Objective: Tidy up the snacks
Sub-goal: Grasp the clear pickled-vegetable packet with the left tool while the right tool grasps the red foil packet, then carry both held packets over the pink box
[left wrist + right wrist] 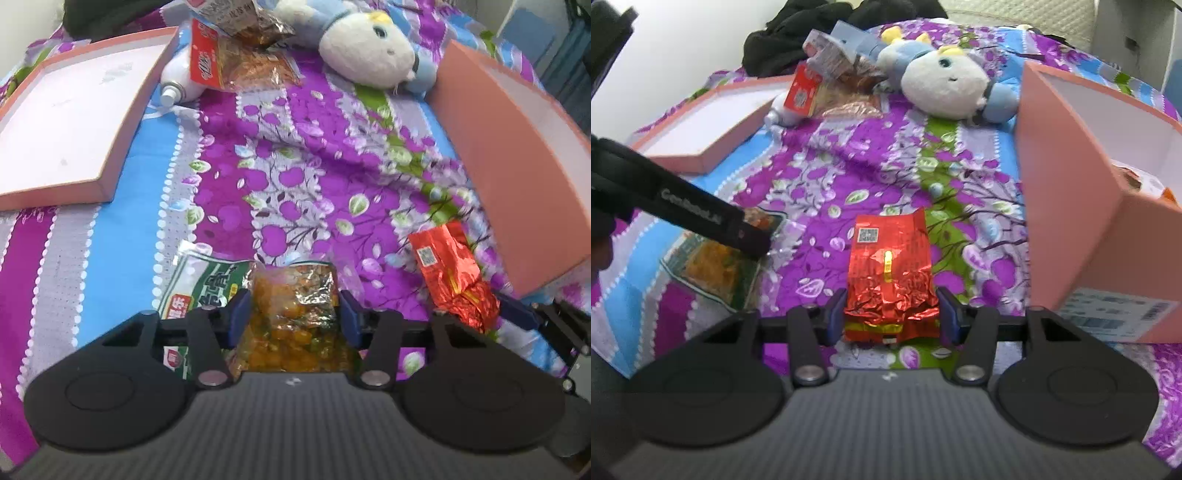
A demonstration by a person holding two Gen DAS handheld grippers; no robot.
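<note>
A clear bag of orange and yellow snacks lies on the flowered bedsheet, partly over a green and white packet. My left gripper has its blue pads against both sides of that clear bag. To its right lies a red foil packet. In the right wrist view the red foil packet sits between the pads of my right gripper, which touch its crumpled lower edges. The clear bag shows there at the left, under the left gripper's black body.
A deep pink box stands open at the right with snacks in it. A shallow pink lid lies at the left. At the back are more snack bags, a white bottle, a plush toy and dark clothing.
</note>
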